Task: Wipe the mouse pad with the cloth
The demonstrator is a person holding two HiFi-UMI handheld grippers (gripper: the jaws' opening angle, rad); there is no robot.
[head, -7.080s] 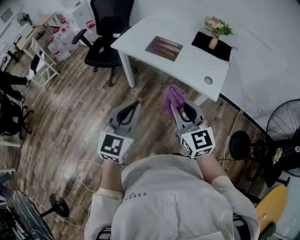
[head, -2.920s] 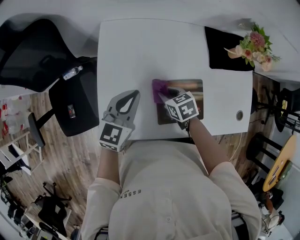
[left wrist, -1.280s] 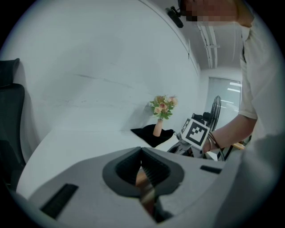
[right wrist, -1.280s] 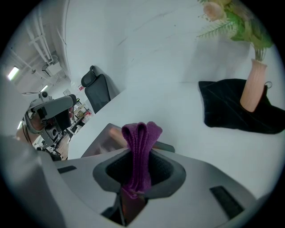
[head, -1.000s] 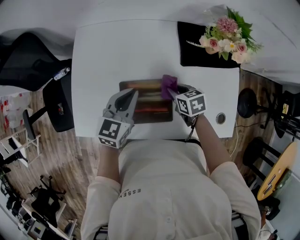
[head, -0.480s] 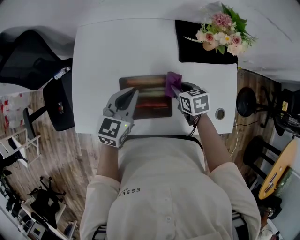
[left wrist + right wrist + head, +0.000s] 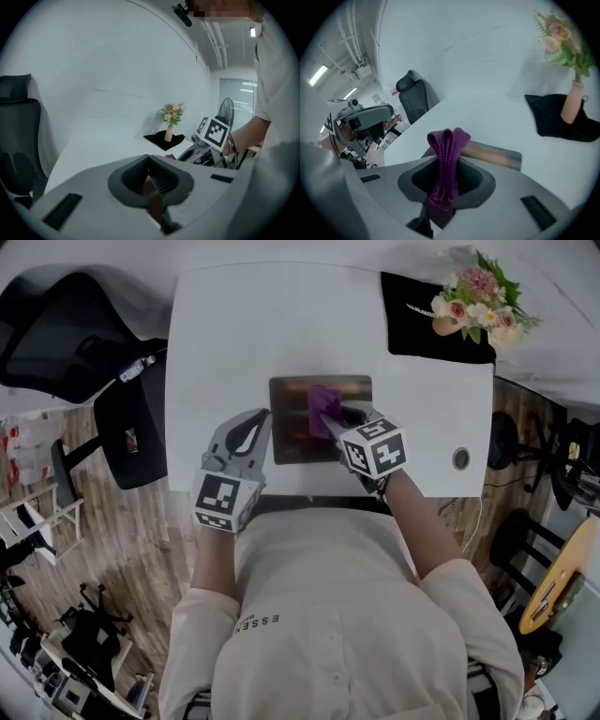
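While our right gripper (image 7: 325, 425) clamps the cloth (image 7: 322, 402) mid-pad, the mouse pad (image 7: 291, 409) runs nine to three o'clock; our left gripper (image 7: 257, 420), jaws together, sits at nine.

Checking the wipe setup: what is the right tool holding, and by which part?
The right tool holds the purple cloth, jaws shut on its bunched middle, with the folded end sticking out past the tips over the mouse pad.
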